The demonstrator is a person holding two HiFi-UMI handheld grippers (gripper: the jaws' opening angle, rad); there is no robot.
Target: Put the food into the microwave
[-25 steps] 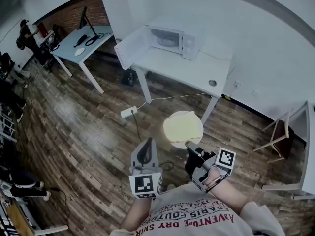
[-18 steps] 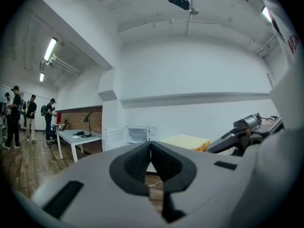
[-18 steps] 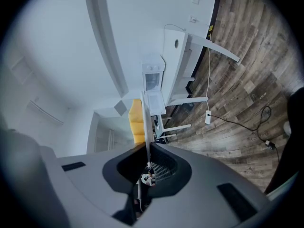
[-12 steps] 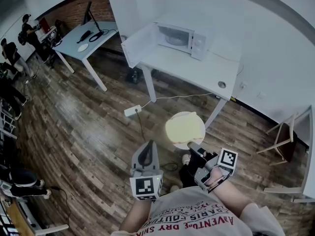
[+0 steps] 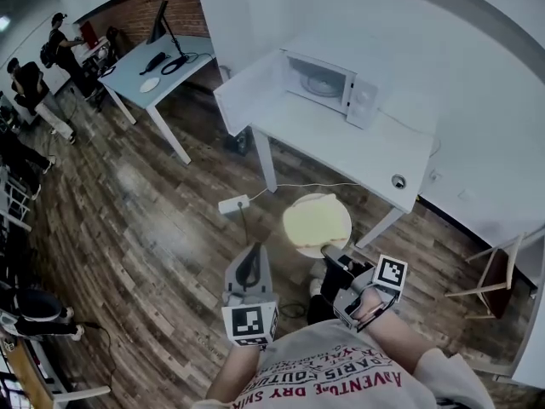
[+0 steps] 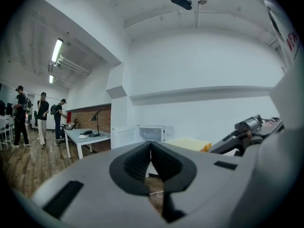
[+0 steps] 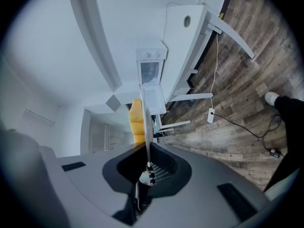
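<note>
There is one microwave [image 5: 332, 88], and its door [image 5: 247, 94] is open. It sits at the far end of one white tabletop [image 5: 358, 141]. There is one plate [image 5: 322, 198] with one flat yellow food [image 5: 313, 224] on it. There are two grippers. One more table [image 5: 157, 66] stands far off on the left. A few people [image 5: 30, 83] are near it, too small to see well.

The right gripper [image 5: 329, 252] has its fingers [image 7: 164, 164] squeezed shut on the near edge of the plate. It holds the plate in the air above the wood floor [image 5: 153, 228], on the near side of the tabletop and well apart from the microwave. The left gripper [image 5: 253, 252] has its fingers [image 6: 135, 160] pressed together with nothing between them. It is just left of the plate and does not touch it.

In the right gripper view the plate shows only as a thin line. What kind of food it is, I cannot tell. A chair [image 5: 487, 267] on the right is hard to make out.
</note>
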